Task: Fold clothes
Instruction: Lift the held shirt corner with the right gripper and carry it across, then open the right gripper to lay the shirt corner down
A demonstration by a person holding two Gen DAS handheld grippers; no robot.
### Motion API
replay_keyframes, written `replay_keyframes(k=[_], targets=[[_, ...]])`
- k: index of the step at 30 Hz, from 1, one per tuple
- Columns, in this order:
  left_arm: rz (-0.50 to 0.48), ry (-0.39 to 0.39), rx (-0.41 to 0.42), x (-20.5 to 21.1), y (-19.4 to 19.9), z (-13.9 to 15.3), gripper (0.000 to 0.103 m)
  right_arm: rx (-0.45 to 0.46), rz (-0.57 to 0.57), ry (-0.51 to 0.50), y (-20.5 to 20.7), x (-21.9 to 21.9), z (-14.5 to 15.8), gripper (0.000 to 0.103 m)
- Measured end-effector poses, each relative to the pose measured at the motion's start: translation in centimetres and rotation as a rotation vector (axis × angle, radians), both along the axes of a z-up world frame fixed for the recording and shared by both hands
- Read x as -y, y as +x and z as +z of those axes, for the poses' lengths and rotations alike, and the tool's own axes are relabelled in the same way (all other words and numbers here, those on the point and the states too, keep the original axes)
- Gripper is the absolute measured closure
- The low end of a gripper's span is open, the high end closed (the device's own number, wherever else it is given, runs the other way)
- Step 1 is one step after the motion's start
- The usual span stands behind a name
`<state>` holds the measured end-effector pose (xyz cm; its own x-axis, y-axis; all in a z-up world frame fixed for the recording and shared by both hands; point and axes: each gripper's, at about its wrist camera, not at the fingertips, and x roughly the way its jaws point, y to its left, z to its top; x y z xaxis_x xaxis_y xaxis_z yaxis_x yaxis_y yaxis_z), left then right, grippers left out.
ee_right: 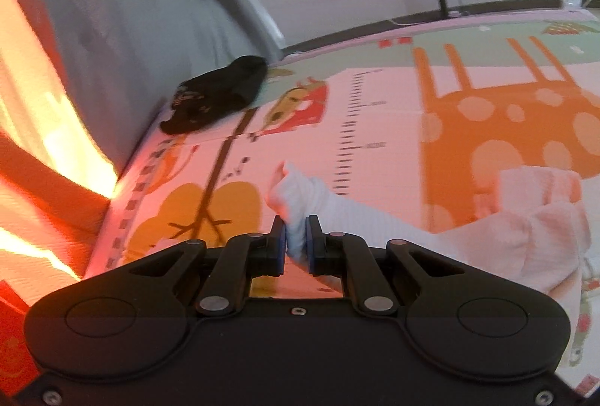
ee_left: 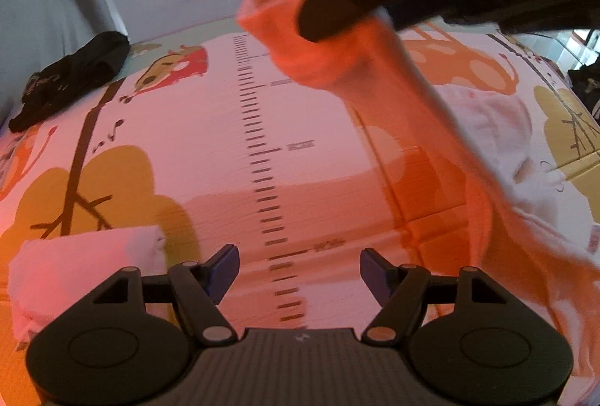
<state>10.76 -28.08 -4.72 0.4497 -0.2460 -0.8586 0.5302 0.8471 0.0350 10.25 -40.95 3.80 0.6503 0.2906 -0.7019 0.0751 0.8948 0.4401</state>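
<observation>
A white garment [ee_right: 375, 218], tinted pink by the light, is pinched at one end between the pads of my right gripper [ee_right: 296, 241], which is shut on it. Its other end trails down to a bunched heap [ee_right: 532, 229] on the play mat. In the left wrist view the same garment [ee_left: 412, 113] hangs in the air from my right gripper [ee_left: 322, 15] at the upper right and drapes to the lower right. My left gripper [ee_left: 300, 267] stands open low over the mat, with nothing between its fingers, left of the hanging cloth.
A folded white cloth [ee_left: 86, 274] lies just left of my left gripper. A black garment [ee_left: 71, 79] [ee_right: 221, 94] sits at the mat's far left edge by a grey curtain [ee_right: 150, 12]. The patterned play mat [ee_left: 210, 128] covers the floor; another pale heap [ee_left: 498, 128] lies at right.
</observation>
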Motion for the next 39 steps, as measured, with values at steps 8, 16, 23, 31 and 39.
replay_keyframes(k=[8,16,23,31,39], targets=[[0.038,-0.008,0.002,-3.8,0.2,0.3,0.030,0.021,0.069,0.014,1.9,-6.0,1.6,0.094],[0.099,-0.017,-0.015,-8.3,0.5,0.1,0.030,0.031,0.099,0.056,3.4,-11.6,2.1,0.094],[0.167,-0.028,-0.054,-11.5,1.3,-0.6,0.030,-0.001,0.145,0.043,4.4,-15.3,1.3,0.078],[0.166,-0.040,-0.058,-11.8,1.7,-0.4,0.030,0.036,0.097,0.096,4.6,-13.3,2.6,0.066],[0.168,-0.036,-0.054,-10.9,2.5,-0.2,0.030,0.033,0.043,0.032,4.1,-9.0,3.2,0.064]])
